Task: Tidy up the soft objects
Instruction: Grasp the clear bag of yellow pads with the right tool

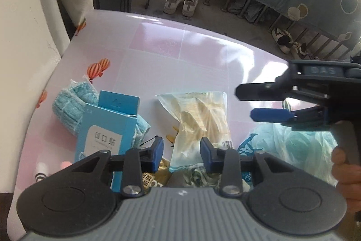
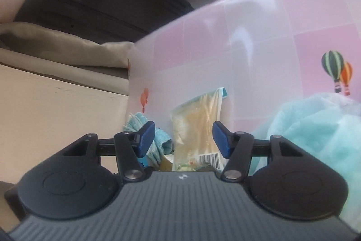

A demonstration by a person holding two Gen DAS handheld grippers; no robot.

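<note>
Although several soft things are lying together at the near edge of the table [image 1: 180,42], the clear plastic packet [image 1: 200,121] of pale, cream-coloured material is sitting in the middle of the cluster, straight ahead of both cameras. To its left a blue box [image 1: 106,128] is resting on a folded light-blue cloth [image 1: 67,105]; to its right a thin bag holding something turquoise [image 1: 293,146] is bulging up, and it is filling the right side of the right wrist view as a fluffy mass [image 2: 315,128].

The left gripper [image 1: 181,155] is hanging over the near end of the packet with its jaws partly open; the packet's lower edge is lying between them, but the pads are not pressing on it and nothing is held. The right gripper [image 1: 255,103], seen from the side at the right with a hand [image 1: 345,175] on its grip, is hovering above the table with its jaws moderately open and empty; in its own view it [image 2: 183,139] is framing the same packet [image 2: 198,128].

The packet is looking light and limp, with a slick, crinkly film that is likely to slide between the pads. A pinch on a flat seam or corner is probably holding better than one on the puffy middle. The cloth is looking soft, grippy and forgiving anywhere along a fold; the turquoise bag is likely to be light but bulky, so gathering the loose film near its top is seeming wiser.
</note>
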